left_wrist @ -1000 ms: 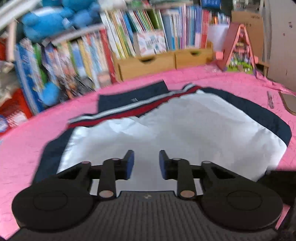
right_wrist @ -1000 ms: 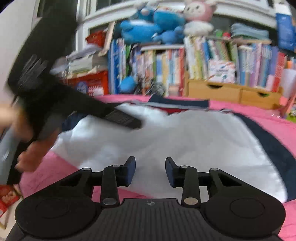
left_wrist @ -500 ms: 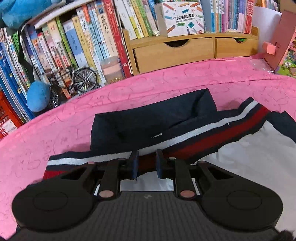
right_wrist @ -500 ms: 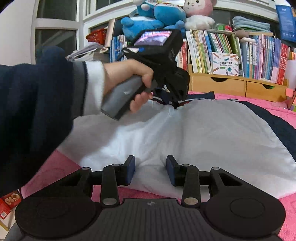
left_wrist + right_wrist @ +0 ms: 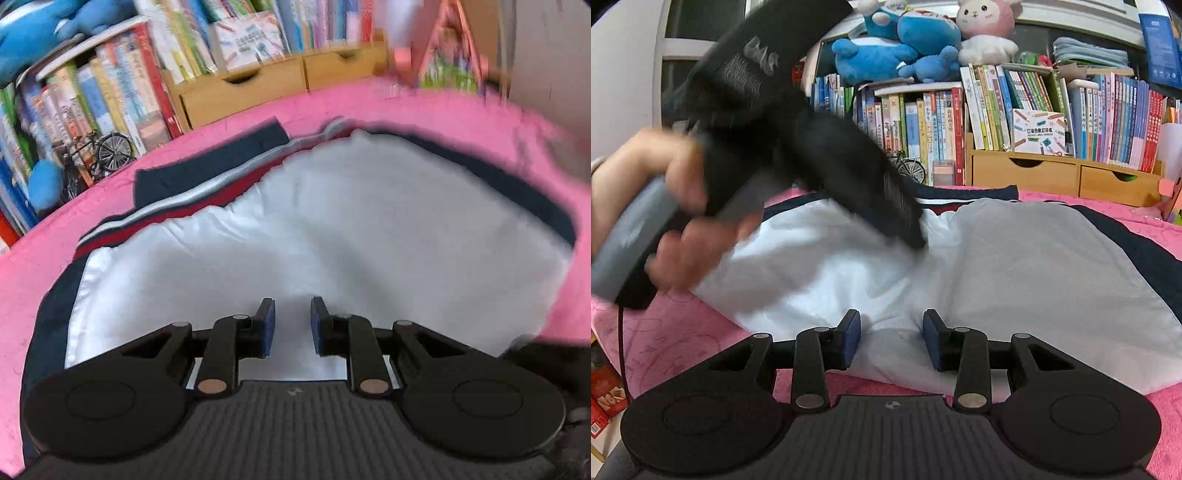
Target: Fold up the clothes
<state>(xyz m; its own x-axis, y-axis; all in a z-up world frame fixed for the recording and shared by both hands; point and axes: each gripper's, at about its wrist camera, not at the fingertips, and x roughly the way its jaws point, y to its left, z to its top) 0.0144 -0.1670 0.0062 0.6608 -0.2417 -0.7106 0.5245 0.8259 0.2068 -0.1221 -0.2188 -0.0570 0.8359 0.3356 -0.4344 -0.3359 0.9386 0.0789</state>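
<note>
blue pads line the jaws of the left gripper point(image 5: 289, 325), and these jaws stand a little apart with nothing between them; they hang over the white lining of the jacket point(image 5: 332, 236) and grasp nothing. the jaws of the right gripper point(image 5: 891, 338) are wider apart and also released, with only the near edge of the same white lining showing under the gap.

the jacket lies spread and opened on a pink cover point(image 5: 44, 258), its white inside facing up. a navy border runs around the white part, and at the far side there is a band of white and red stripes point(image 5: 192, 199) with a navy flap behind it.

in the right wrist view, the person's left hand point(image 5: 676, 229) holds the grey handle of the left gripper, blurred, above the left part of the jacket. the black body of this tool points down toward the white lining near the striped band.

behind the pink cover stand two wooden drawers point(image 5: 1060, 177), and rows of books point(image 5: 923, 129) fill the shelf. blue plush toys point(image 5: 894, 48) and a pink and white plush rabbit point(image 5: 988, 26) sit on top of the books. a small model bicycle point(image 5: 99, 155) stands in front of the books.
</note>
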